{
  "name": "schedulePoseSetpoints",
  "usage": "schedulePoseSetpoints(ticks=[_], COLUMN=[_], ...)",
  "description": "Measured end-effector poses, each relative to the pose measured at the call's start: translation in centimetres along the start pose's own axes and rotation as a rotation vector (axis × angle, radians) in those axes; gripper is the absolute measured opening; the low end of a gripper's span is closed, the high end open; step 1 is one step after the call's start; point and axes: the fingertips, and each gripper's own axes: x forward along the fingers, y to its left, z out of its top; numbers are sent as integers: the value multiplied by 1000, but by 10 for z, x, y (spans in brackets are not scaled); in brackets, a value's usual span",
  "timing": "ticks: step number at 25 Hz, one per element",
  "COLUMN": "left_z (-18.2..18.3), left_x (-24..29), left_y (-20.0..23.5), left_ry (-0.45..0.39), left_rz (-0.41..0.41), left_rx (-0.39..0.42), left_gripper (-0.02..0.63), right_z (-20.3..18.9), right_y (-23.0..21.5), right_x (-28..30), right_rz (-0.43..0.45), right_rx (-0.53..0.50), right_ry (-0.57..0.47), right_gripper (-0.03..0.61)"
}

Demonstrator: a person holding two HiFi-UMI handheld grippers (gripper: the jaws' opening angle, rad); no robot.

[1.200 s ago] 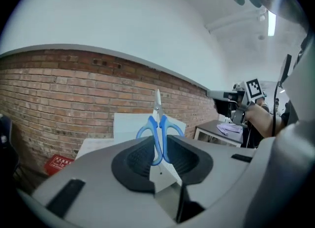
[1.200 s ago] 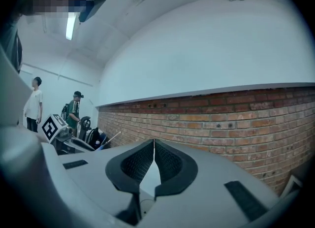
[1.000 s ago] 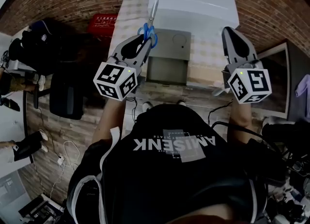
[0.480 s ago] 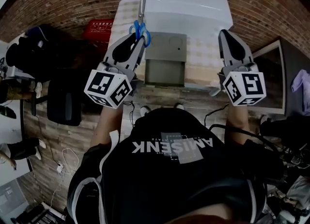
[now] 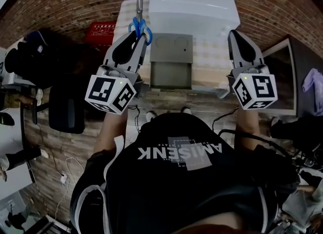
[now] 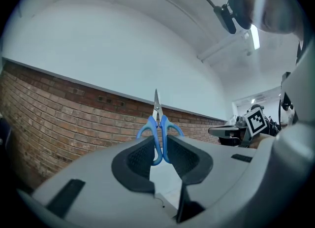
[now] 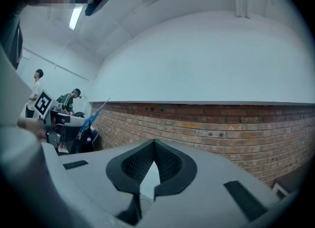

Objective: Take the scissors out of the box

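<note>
A pair of blue-handled scissors [image 5: 140, 24] is held up in the air, its closed blades pointing away from me. My left gripper [image 5: 138, 35] is shut on the handles, left of the grey box [image 5: 172, 51] and clear of it. In the left gripper view the scissors [image 6: 157, 126] stand upright between the pads, with the brick wall behind them. The box sits on the checked tablecloth [image 5: 217, 58], its near compartment dark. To the right of the box, my right gripper [image 5: 237, 33] hangs with its fingertips together and nothing between them; the right gripper view shows that gripper [image 7: 154, 144] the same way.
A large white case [image 5: 194, 3] lies behind the grey box against the brick wall. A red crate [image 5: 103, 28] and a black chair [image 5: 68, 104] are at the left. A dark screen [image 5: 290, 79] stands at the right. Two people [image 7: 37, 86] stand far off.
My left gripper has lifted the scissors and carried them left, off the box's corner. The right gripper has stayed where it was.
</note>
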Motion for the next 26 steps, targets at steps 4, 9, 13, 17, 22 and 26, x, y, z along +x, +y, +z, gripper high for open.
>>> schedulePoseSetpoints(ticks=[4, 9, 13, 17, 22, 26], left_z=[8, -1, 0, 0, 0, 1], left_x=[3, 2, 5, 7, 7, 10], left_y=[-1, 1, 0, -2, -5, -4], left_ry=[-1, -1, -6, -9, -11, -8], left_rz=[-8, -17, -17, -17, -10, -7], left_rx=[-6, -4, 5, 4, 10, 5], left_gripper=[91, 91, 91, 91, 91, 91], right_z=[11, 2, 1, 0, -1, 2], right_y=[2, 5, 2, 0, -2, -6], right_x=[-1, 0, -1, 0, -2, 0], right_rz=[7, -3, -7, -6, -6, -9], right_rx=[-15, -16, -17, -12, -9, -7], right_ry=[4, 8, 4, 5, 1, -1], right_gripper=[40, 40, 40, 40, 40, 40])
